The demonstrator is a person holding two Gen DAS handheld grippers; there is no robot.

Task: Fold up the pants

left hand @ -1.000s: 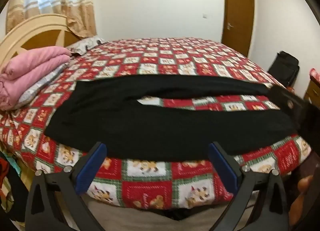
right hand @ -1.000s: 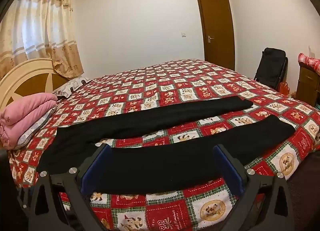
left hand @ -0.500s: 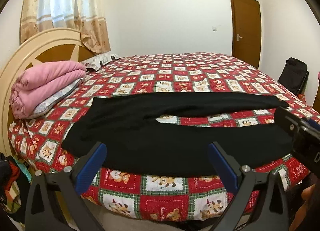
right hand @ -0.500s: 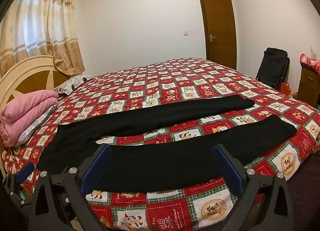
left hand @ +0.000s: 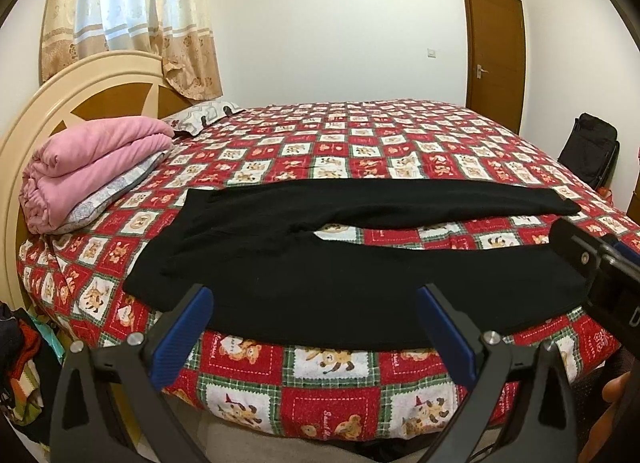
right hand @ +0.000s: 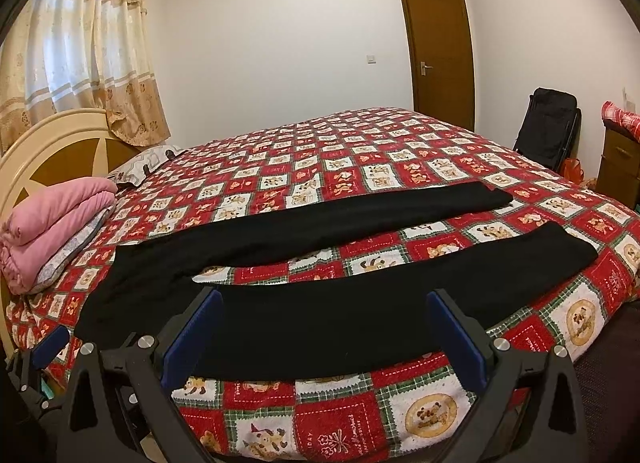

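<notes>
— So where do the black pants (right hand: 320, 275) lie right now?

— Spread flat along the near edge of the bed (right hand: 360, 151), on the red teddy-bear quilt (left hand: 360, 135). The waist end points toward the headboard (left hand: 80, 103) and the folded pink blanket (left hand: 92, 167); the two legs run the other way with a strip of quilt showing between them.

— And the tongs?

— Both are spread wide and hold nothing. The left tongs (left hand: 314, 327) hover off the bedside, short of the near leg, toward the waist half. The right tongs (right hand: 326, 333) hang likewise in front of the near leg's middle, with the cuffs off to their right. Neither touches the cloth.

— How do you expect the fabric to behave?

— It looks soft, light and limp, probably a knit. It should drape and sag from any pinch rather than hold shape, and it may drag on the quilt. Nothing fragile about it.

— Where would you take hold?

— At edges, I think: one pinch at the near leg's outer seam close to the waistband, the other near that leg's cuff, so the whole leg lifts evenly onto the far leg. A pinch mid-panel would likely bunch it.
</notes>
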